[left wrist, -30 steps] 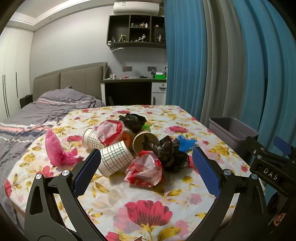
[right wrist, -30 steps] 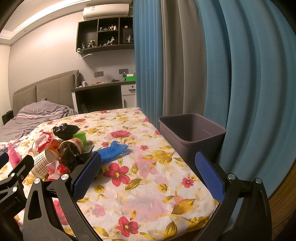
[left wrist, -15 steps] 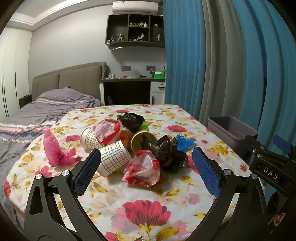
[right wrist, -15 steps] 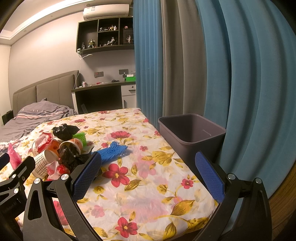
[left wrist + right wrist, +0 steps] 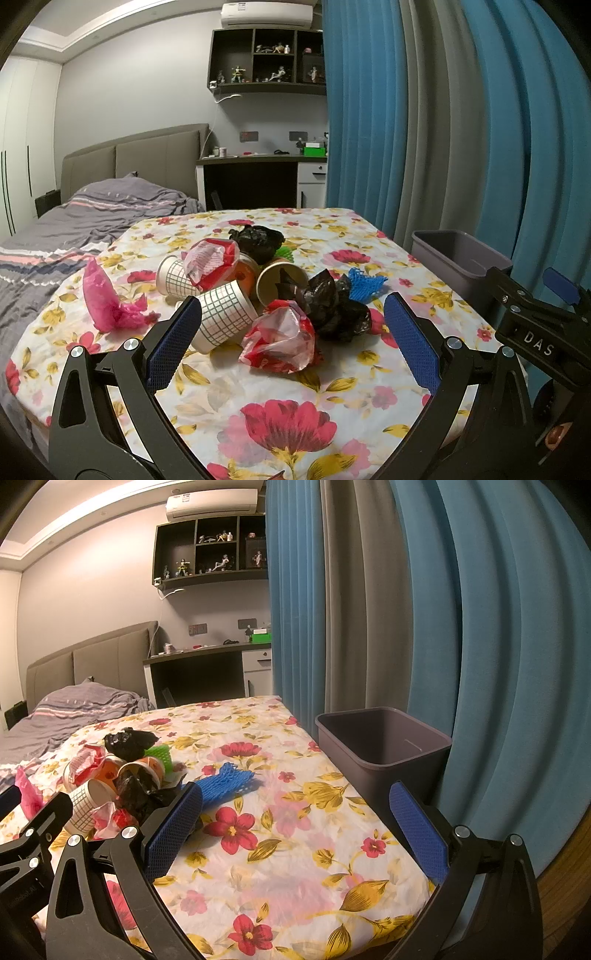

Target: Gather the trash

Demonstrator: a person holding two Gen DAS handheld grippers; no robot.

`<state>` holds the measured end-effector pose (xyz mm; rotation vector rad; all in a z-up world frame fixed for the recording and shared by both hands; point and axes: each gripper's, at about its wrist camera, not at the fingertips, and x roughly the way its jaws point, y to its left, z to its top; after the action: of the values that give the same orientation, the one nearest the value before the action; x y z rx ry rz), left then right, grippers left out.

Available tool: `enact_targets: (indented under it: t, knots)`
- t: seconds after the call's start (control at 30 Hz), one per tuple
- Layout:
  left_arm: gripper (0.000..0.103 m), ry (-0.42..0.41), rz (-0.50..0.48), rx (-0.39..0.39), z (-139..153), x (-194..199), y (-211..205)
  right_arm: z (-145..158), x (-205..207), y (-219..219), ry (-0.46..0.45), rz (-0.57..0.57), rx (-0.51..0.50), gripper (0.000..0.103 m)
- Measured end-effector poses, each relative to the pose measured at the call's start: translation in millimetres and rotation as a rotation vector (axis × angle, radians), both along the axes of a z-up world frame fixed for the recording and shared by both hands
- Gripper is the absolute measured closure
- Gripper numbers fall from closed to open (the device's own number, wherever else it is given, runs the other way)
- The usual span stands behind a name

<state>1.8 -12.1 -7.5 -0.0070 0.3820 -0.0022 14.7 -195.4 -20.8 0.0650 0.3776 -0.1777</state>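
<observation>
Trash sits piled ahead of the wide-open, empty left gripper, while the bin beyond the equally open right gripper appears empty; collection unstarted.

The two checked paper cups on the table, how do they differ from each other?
The nearer checked cup lies in front of the pile with its base toward the camera; the farther checked cup lies behind it with its base pointing left. The nearer one shows its whole side, while a red-and-white plastic bag covers the farther one's mouth. Both are white with a dark grid, tipped on their sides on the floral tablecloth.
</observation>
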Motion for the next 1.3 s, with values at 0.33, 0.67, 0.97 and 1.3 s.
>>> enact_targets:
  t: [0.33,0.67,0.97,1.3]
  knots:
    - [0.005,0.006,-0.003,-0.003,1.0,2.7,-2.0,-1.3,0.0,0.3,-0.003,0.001,-0.001,0.005]
    - [0.005,0.007,0.023,-0.003,-3.5,6.8,6.0,-1.4,8.8,3.1,-0.005,0.05,0.008,0.007]
    - [0.006,0.002,0.139,-0.037,-15.1,14.9,51.8,-22.5,41.2,42.6,0.038,0.216,0.02,0.024]
    - [0.008,-0.019,0.156,-0.038,-27.6,12.0,83.7,-43.1,92.8,105.5,0.125,0.441,0.045,0.044]
